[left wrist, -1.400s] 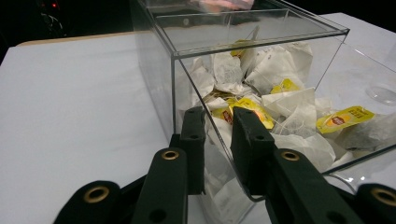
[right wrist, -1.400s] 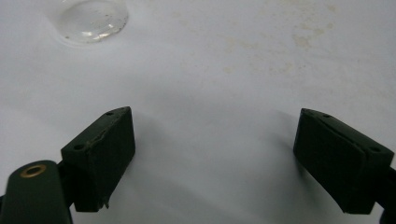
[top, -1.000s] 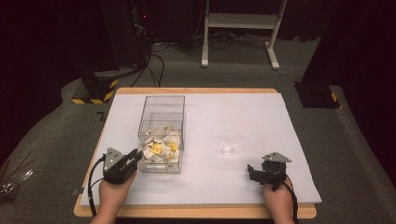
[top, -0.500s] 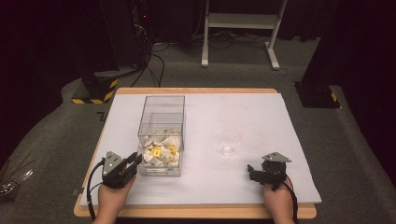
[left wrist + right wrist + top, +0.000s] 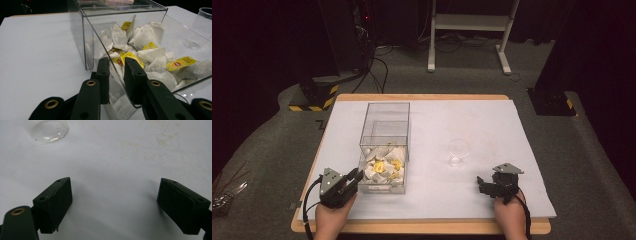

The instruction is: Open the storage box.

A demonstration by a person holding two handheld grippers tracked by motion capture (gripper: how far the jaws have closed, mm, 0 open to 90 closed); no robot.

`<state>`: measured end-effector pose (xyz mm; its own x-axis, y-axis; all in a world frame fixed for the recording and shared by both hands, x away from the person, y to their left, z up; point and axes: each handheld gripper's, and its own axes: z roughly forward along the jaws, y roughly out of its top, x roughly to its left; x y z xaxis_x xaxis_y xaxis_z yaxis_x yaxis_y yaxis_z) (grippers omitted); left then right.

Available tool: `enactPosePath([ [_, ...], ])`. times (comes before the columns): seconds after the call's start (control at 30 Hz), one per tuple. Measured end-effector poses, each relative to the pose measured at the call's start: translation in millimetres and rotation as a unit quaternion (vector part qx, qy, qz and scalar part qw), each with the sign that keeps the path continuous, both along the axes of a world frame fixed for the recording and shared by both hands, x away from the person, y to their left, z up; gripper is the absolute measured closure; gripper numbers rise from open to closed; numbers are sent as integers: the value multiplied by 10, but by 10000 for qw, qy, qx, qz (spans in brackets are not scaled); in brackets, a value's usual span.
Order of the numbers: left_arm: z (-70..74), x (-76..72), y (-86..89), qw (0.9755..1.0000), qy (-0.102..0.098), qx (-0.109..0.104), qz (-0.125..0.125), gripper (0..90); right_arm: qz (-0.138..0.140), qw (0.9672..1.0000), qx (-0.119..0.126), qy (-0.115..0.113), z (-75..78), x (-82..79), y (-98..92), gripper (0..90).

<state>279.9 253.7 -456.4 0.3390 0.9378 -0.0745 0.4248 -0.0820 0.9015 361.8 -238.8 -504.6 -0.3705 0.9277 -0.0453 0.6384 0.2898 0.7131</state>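
Note:
A clear plastic box [image 5: 384, 125] stands left of the table's middle, its near half full of white tea bags [image 5: 382, 167] with yellow tags. My left gripper [image 5: 354, 176] is at the box's near left corner. In the left gripper view its jaws stand close together, one on each side of the box's clear front wall [image 5: 110, 53], with tea bags [image 5: 147, 52] behind it. My right gripper [image 5: 482, 186] rests near the front right of the table, and in the right gripper view it [image 5: 113, 195] is open over bare white surface.
An empty clear cup [image 5: 458, 152] stands right of the box, and its base [image 5: 48, 130] is ahead of the right jaws. A white sheet [image 5: 492, 120] covers the wooden table. Black stands and cables lie on the floor beyond the far edge.
My left gripper has shifted slightly toward the table's near edge, staying at the box's corner. The right gripper has not moved.

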Motion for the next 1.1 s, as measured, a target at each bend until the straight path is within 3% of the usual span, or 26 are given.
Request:
enactPosePath([
  [0.57,5,-80,-5,9999,-46,114,-9,725,4,10000,1,0,0,0,0,128],
  [0.9,117,-53,71,9997,-220,95,-41,573,-2,10000,47,29,-2,5,-5,128],
  [1.1,187,-16,128,9990,-342,266,-61,544,-6,10000,58,41,-1,6,-6,128],
])
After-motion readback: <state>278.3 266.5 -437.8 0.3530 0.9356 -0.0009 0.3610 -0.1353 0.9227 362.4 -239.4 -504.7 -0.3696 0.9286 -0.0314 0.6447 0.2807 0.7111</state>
